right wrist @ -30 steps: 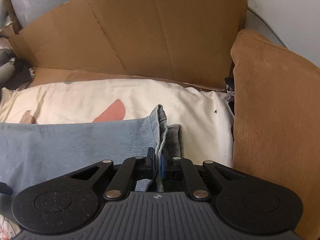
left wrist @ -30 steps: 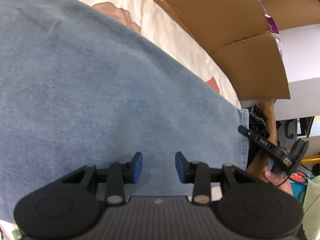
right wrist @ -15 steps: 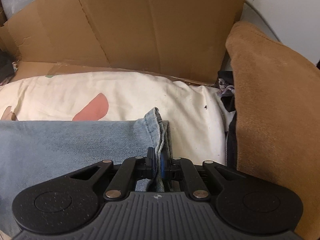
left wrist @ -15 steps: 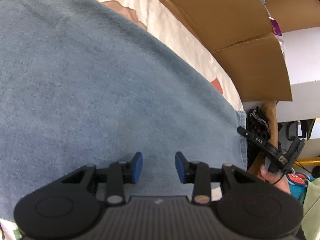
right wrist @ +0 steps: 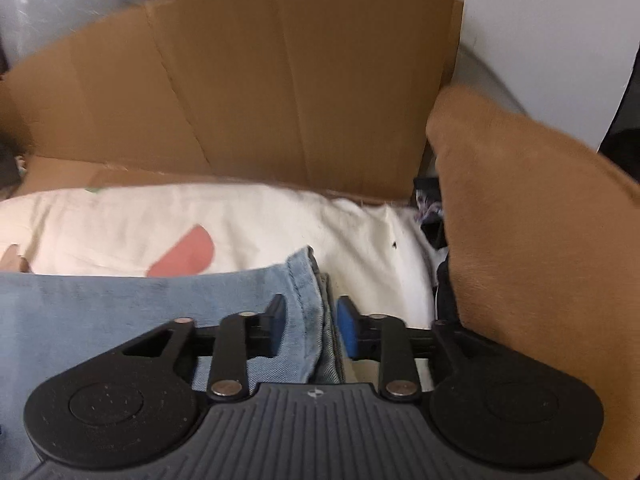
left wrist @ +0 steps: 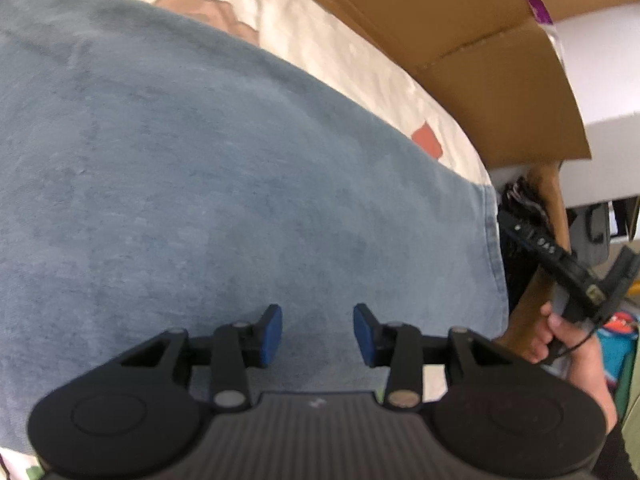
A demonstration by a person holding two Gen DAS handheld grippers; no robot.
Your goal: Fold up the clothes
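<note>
Jaws on both tools stood apart, and neither pinched cloth. On your right gripper (right wrist: pixel 310 326) the gap straddled the hem (right wrist: pixel 308 300) of the jeans (left wrist: pixel 224 184), with the stacked denim edges lying between the blue pads (right wrist: pixel 347 328) but no squeeze showing on them. That placement suited a hem either just let go or about to be taken; one look could not tell which. Your left gripper (left wrist: pixel 318 334) hung wide over the broad middle of the denim, gripping nothing, where it could press the cloth flat or hold it down while the hem end was worked.

You had the jeans spread across the bed, on a cream sheet (right wrist: pixel 248 220) with reddish shapes printed on it. At least two layers showed at the hem, so the legs probably lay one over the other; how many folds there were I could not tell. The hem end lay close to the sheet's right edge, which left little spare room there.

Beyond the sheet, cardboard (right wrist: pixel 280 92) stood behind the bed like a backstop. A brown cushion (right wrist: pixel 540 232) crowded the right side, near the hem. In the left view your right hand (left wrist: pixel 576 344) gripped the other tool's handle beside the denim's edge.
</note>
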